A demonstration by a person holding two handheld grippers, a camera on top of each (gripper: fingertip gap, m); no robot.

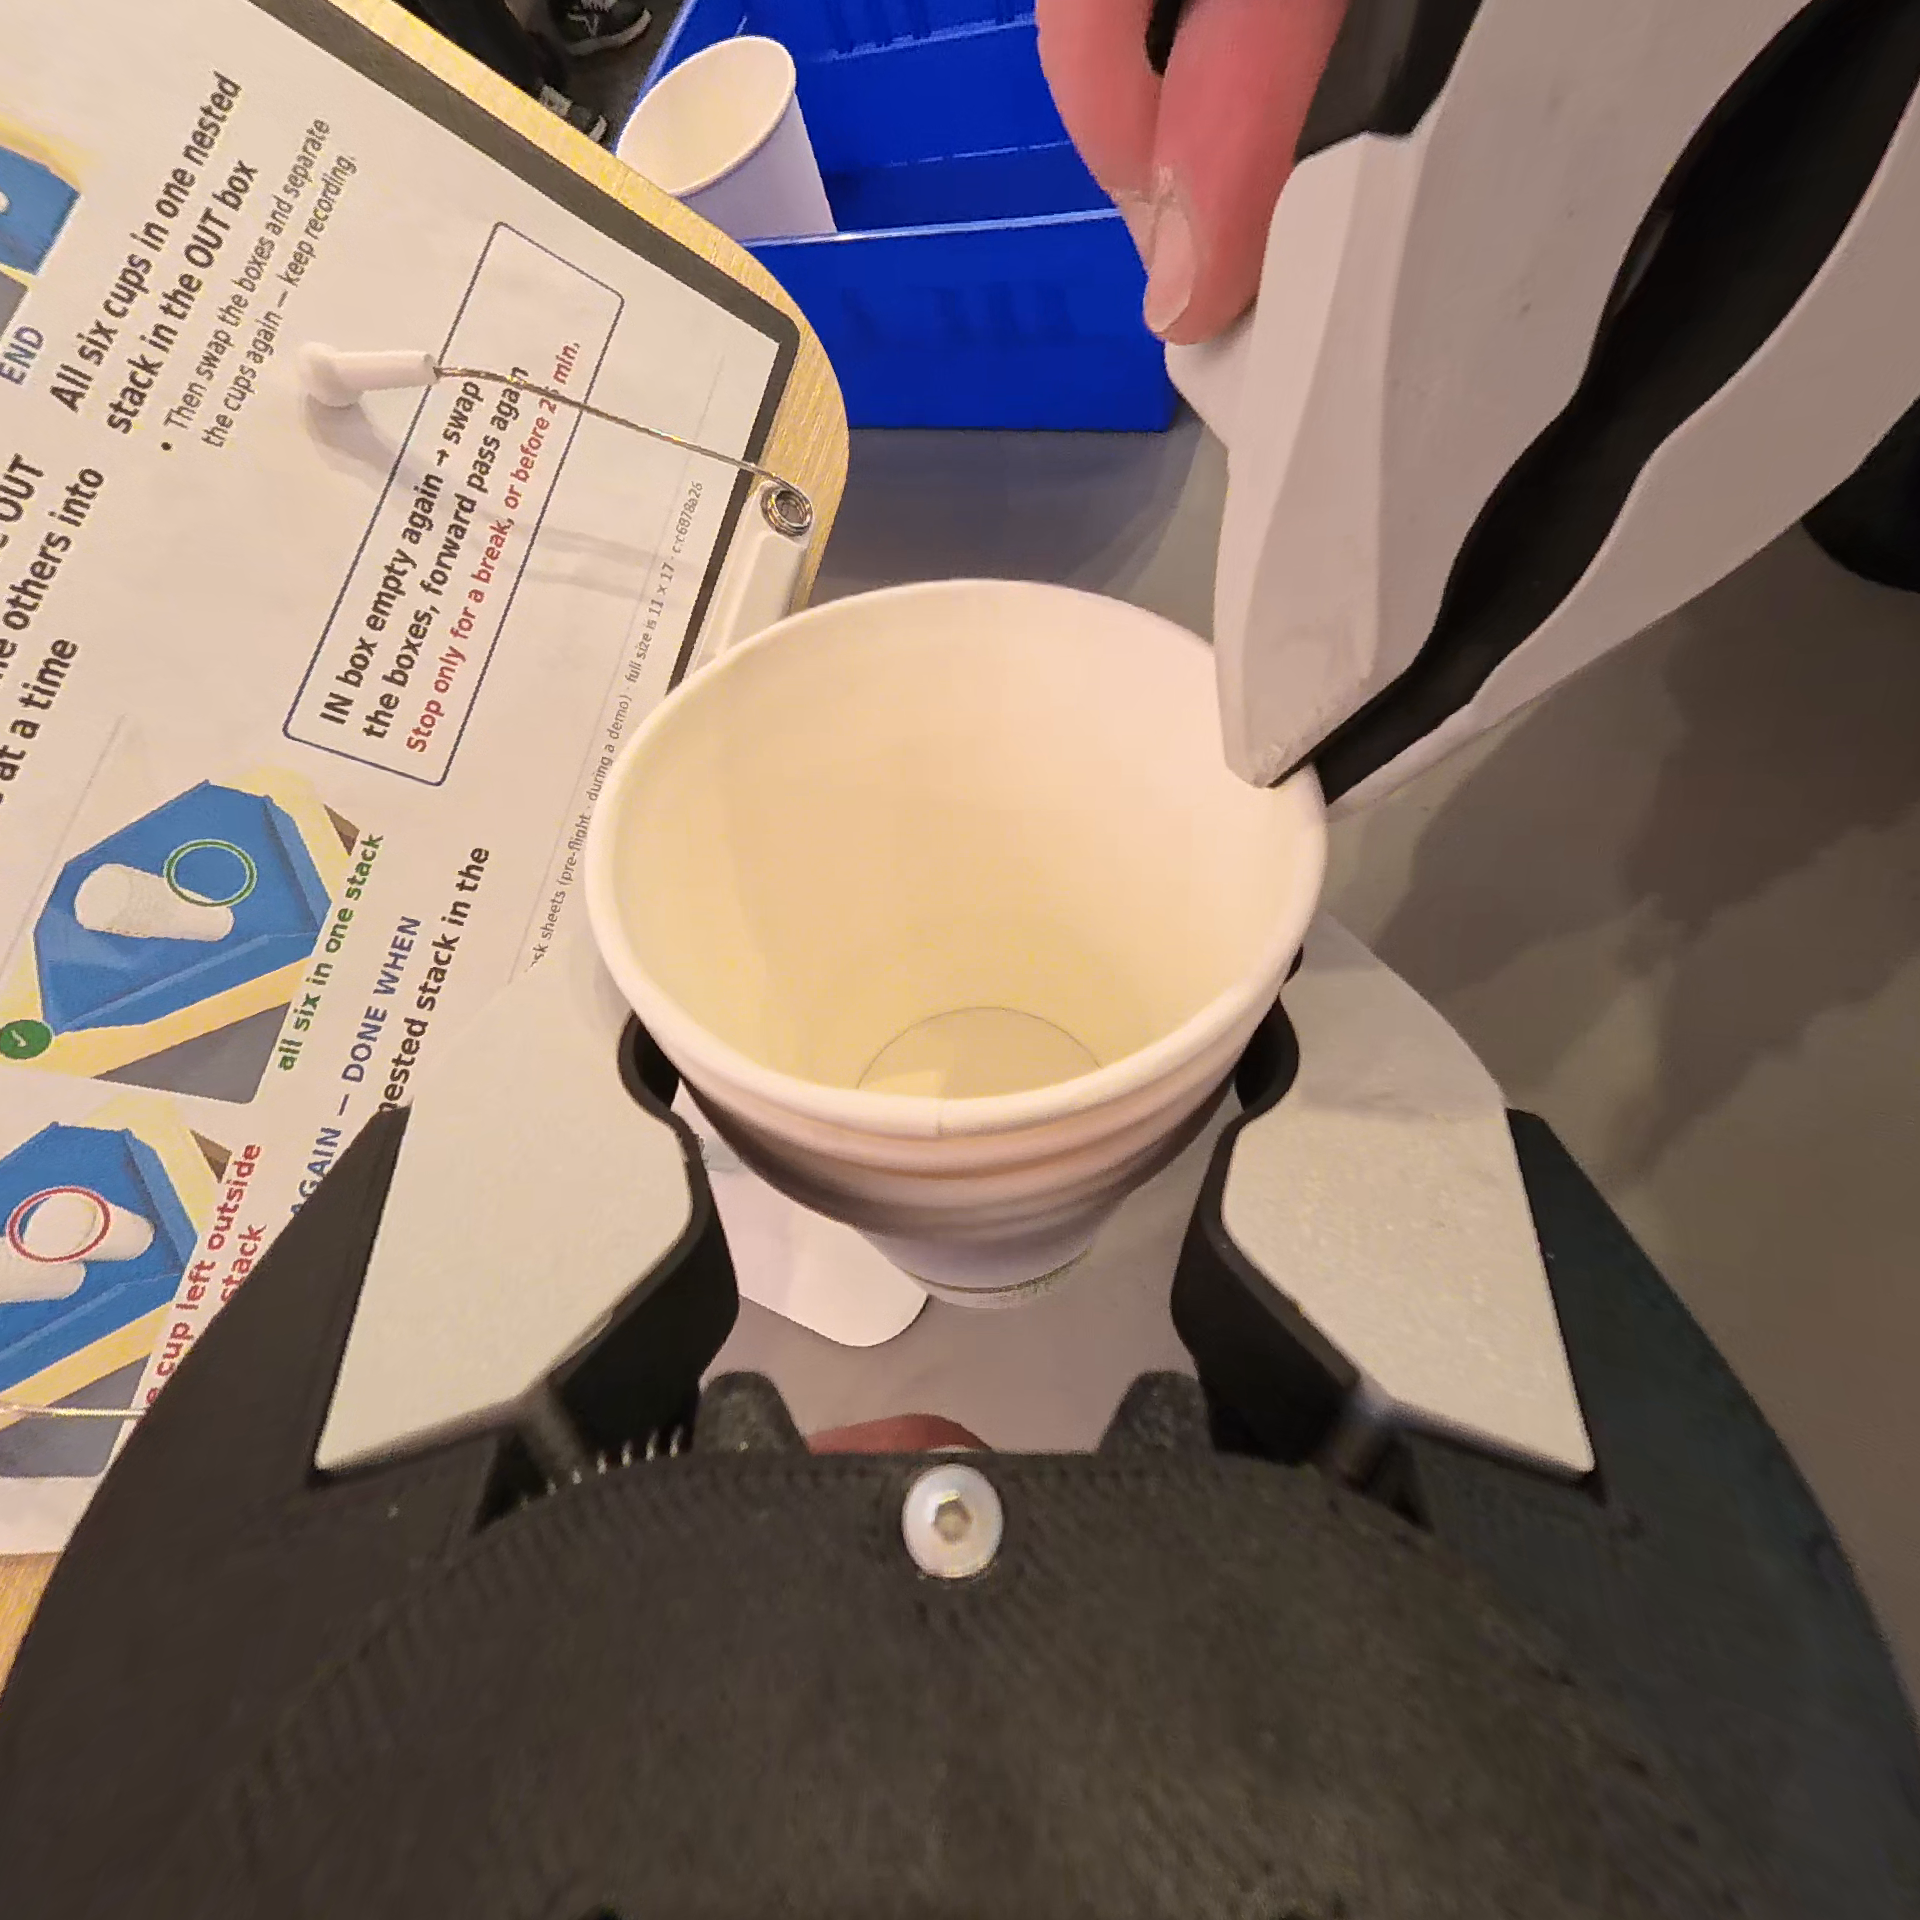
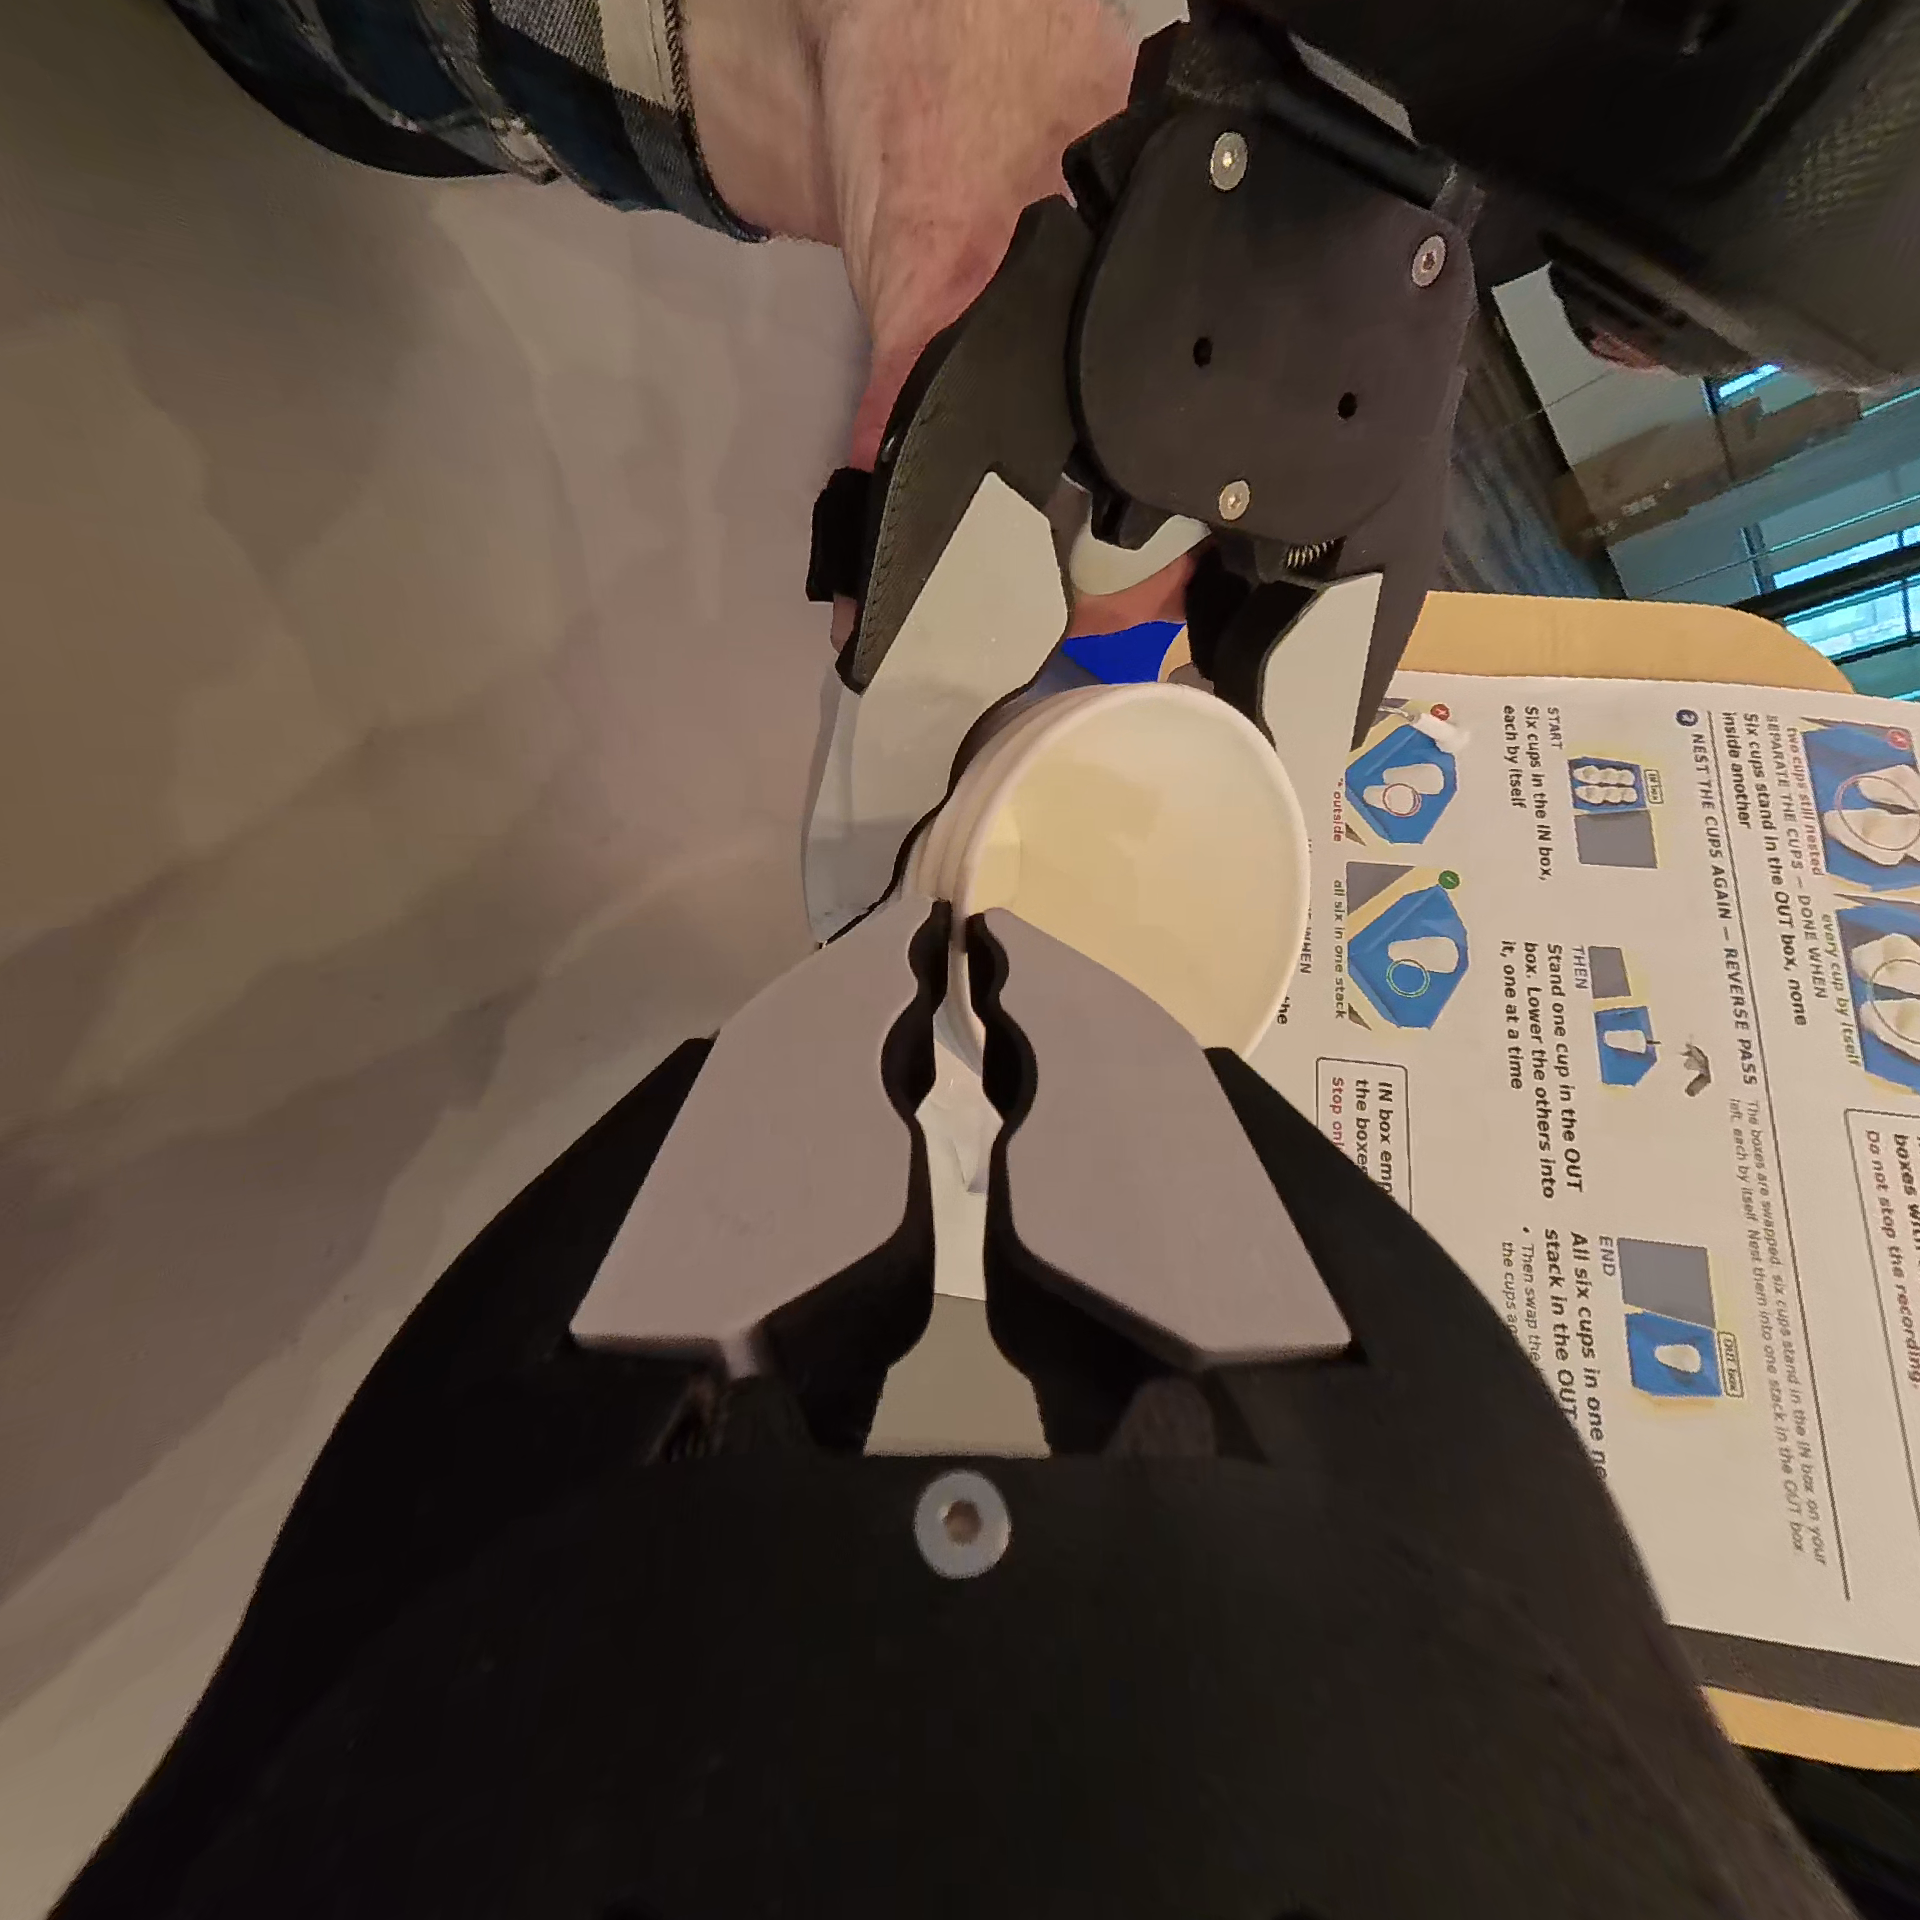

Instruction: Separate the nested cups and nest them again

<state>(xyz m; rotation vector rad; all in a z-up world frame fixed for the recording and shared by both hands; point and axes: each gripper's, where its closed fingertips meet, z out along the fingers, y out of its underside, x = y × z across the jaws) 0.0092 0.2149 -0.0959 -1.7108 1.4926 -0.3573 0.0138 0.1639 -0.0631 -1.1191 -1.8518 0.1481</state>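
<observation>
The left tool (image 1: 961, 1049) is spread wide around a nested stack of white paper cups (image 1: 956, 1174). Its black pads sit against the stack's two sides just below the rims, so the stack appears cradled there, held clear of the grey table (image 1: 1558, 935). The stack's long axis runs roughly along the left tool's fingers, base toward the tool's body and open mouth facing away from it.

The right tool (image 2: 958, 920) comes in from the far right side of that mouth. Its two fingers are pressed together on the rim of the innermost cup (image 2: 1143, 862), one fingertip inside the wall and one outside it, pinching only that thin lip. Seen from the right wrist, the stack lies straight ahead of these fingertips, mouth turned toward the right.

The coming move turns on this: the right tool would likely need to pull outward along the stack's axis, away from the left tool, so the inner cup slides free instead of jamming sideways.

Several stepped rims show on the stack, about four or five; the exact number cannot be told. Farther off, one single white cup (image 1: 727, 135) stands in a blue bin (image 1: 987, 312), and one printed instruction sheet (image 1: 260, 520) lies on a wooden board (image 1: 821, 416).
</observation>
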